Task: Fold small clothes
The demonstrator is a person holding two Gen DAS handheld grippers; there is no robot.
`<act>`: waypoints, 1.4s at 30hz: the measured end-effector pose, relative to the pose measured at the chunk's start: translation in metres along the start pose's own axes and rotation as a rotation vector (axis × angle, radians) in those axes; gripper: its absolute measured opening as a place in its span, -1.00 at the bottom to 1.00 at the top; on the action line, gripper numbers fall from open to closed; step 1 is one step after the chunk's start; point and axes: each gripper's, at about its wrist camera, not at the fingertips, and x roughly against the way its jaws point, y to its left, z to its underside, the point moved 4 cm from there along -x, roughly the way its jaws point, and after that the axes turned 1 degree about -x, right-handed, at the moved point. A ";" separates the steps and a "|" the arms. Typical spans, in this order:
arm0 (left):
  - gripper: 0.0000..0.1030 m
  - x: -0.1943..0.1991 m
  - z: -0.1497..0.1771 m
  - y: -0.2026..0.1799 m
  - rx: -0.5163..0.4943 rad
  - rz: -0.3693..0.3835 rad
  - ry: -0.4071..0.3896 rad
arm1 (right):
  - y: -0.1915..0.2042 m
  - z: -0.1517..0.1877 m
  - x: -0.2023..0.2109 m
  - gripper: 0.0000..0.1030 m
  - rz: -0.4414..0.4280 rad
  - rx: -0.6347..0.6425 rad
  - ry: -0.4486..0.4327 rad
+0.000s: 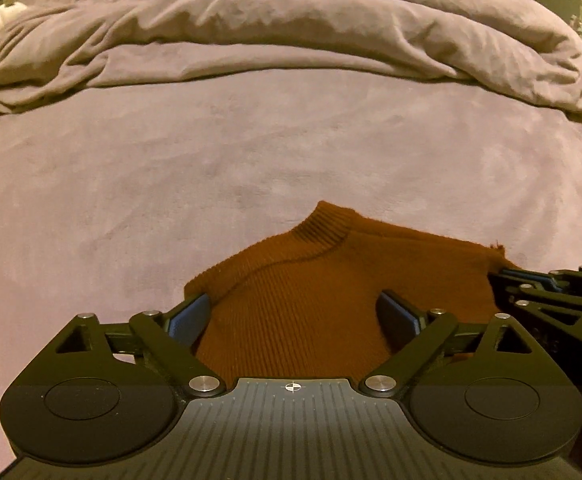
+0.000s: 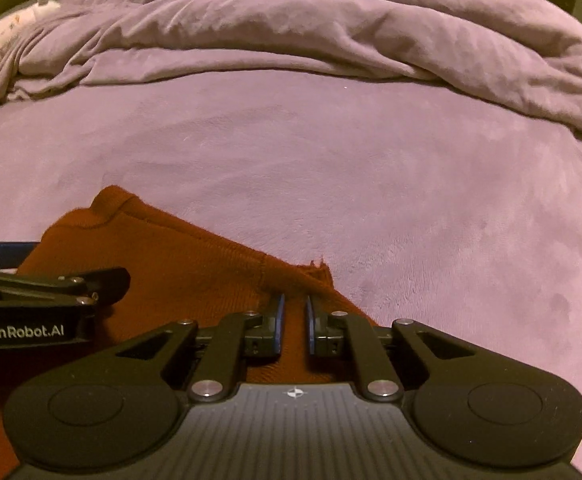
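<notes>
right tongs (image 2: 293,312) pinch the sweater (image 2: 179,264) edge; left tongs (image 1: 293,312) spread wide over it; next, fold it across the bed (image 2: 371,168).

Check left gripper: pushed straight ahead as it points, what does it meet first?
Probably the rust sweater: it already fills the gap of the open left gripper, collar dead ahead. Beyond that, only purple bedspread. Height above the fabric unclear.

One rust-brown sweater (image 1: 311,280), one mauve bed sheet (image 1: 171,168), one rumpled duvet (image 1: 291,32), and two hand-held grippers: left hand-held gripper (image 1: 293,314), right hand-held gripper (image 2: 293,314).
</notes>
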 end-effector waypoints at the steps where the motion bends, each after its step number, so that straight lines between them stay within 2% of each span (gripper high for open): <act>1: 0.86 0.002 0.000 0.000 -0.002 -0.002 -0.002 | -0.001 0.001 0.001 -0.81 -0.003 -0.002 -0.005; 4: 0.85 0.021 0.008 0.005 -0.009 0.005 -0.009 | 0.000 0.006 0.012 -0.77 -0.009 0.011 -0.036; 7: 0.82 0.063 0.034 0.018 0.003 0.051 -0.059 | -0.011 0.018 0.042 -0.58 -0.047 -0.036 -0.052; 8: 0.83 0.082 0.050 0.025 0.011 0.086 -0.084 | -0.019 0.028 0.059 -0.49 -0.081 -0.081 -0.081; 10: 0.83 0.113 0.085 0.036 0.054 0.116 -0.083 | -0.042 0.055 0.093 -0.39 -0.134 -0.206 -0.129; 11: 0.83 0.126 0.101 0.038 0.078 0.140 -0.085 | -0.053 0.072 0.107 -0.16 -0.153 -0.264 -0.138; 13: 0.84 0.148 0.130 0.040 0.124 0.169 -0.099 | -0.071 0.107 0.131 0.02 -0.166 -0.384 -0.144; 17: 0.85 0.164 0.165 0.032 0.117 0.151 -0.060 | -0.091 0.164 0.162 0.05 -0.271 -0.611 -0.143; 20: 0.72 0.152 0.174 0.018 0.030 0.087 0.006 | -0.092 0.185 0.164 0.05 -0.379 -0.734 -0.114; 23: 0.75 0.142 0.178 0.008 -0.018 0.032 -0.021 | -0.086 0.185 0.158 0.05 -0.474 -0.779 -0.118; 26: 0.75 0.138 0.173 0.007 0.003 0.011 -0.044 | -0.084 0.184 0.146 0.01 -0.519 -0.856 -0.121; 28: 0.71 0.135 0.171 0.009 0.049 0.020 -0.035 | -0.081 0.181 0.140 -0.19 -0.512 -0.879 -0.115; 30: 0.55 0.137 0.168 0.010 0.080 0.042 -0.022 | -0.079 0.177 0.138 -0.36 -0.505 -0.891 -0.112; 31: 0.55 0.137 0.167 0.010 0.083 0.047 -0.025 | -0.079 0.175 0.139 -0.44 -0.504 -0.898 -0.109; 33: 0.55 0.132 0.169 0.011 0.097 0.043 -0.023 | -0.078 0.171 0.140 -0.44 -0.527 -0.903 -0.134; 35: 0.57 0.129 0.170 0.009 0.118 0.028 -0.031 | -0.078 0.170 0.135 -0.31 -0.531 -0.918 -0.136; 38: 0.55 0.127 0.167 0.006 0.111 0.015 -0.039 | -0.075 0.171 0.121 -0.32 -0.552 -0.977 -0.114; 39: 0.46 0.128 0.167 0.010 0.130 0.029 -0.041 | -0.073 0.171 0.119 -0.36 -0.558 -0.989 -0.114; 40: 0.42 0.128 0.166 0.014 0.149 0.042 -0.039 | -0.071 0.168 0.120 -0.58 -0.549 -0.980 -0.117; 42: -0.03 0.133 0.165 0.023 0.202 0.078 -0.039 | -0.067 0.162 0.127 -0.67 -0.516 -0.924 -0.128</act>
